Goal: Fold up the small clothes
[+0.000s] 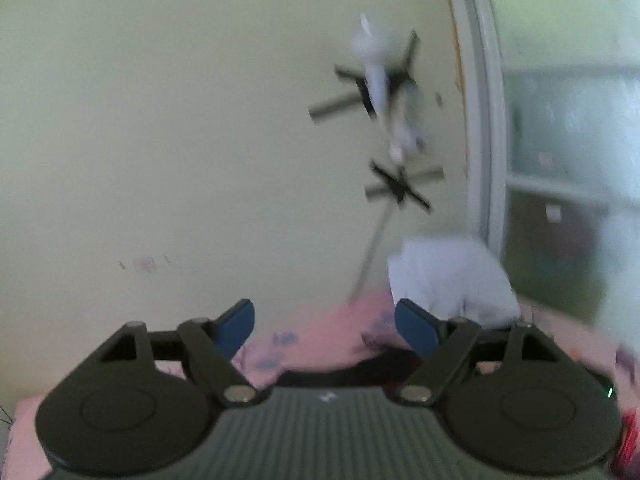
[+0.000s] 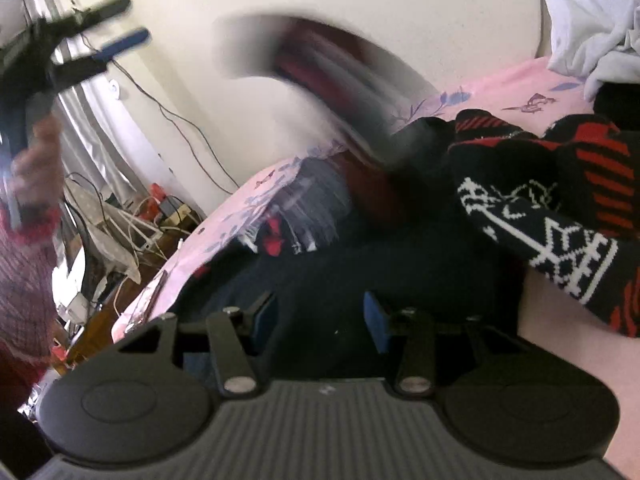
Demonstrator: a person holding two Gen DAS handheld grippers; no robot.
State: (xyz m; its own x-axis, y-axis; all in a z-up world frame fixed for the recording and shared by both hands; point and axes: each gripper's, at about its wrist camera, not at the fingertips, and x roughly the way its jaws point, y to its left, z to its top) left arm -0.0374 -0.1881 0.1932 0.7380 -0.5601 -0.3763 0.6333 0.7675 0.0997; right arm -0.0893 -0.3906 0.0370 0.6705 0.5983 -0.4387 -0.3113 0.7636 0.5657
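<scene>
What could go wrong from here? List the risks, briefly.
1. The left gripper is raised clear of the bed with open, empty jaws, and a dark garment blurs through the air; it may land crumpled.
2. The right gripper has dark cloth between its jaws, beside the black, red and white knit; it might pinch the wrong layer.
3. Cables hang beside the bed's pink sheet; a swinging gripper could snag them.

A black knitted garment (image 2: 540, 216) with red stripes and a white web-like pattern lies crumpled on the pink butterfly-print bed (image 2: 500, 84), its patterned part bunched toward the right. A dark fold (image 2: 360, 272) of it spreads flat in front. Part of the cloth (image 2: 340, 80) is a blurred dark-and-red arc in the air above the bed. 1 pale white garment (image 2: 592, 20) sits heaped at the far right edge.
</scene>
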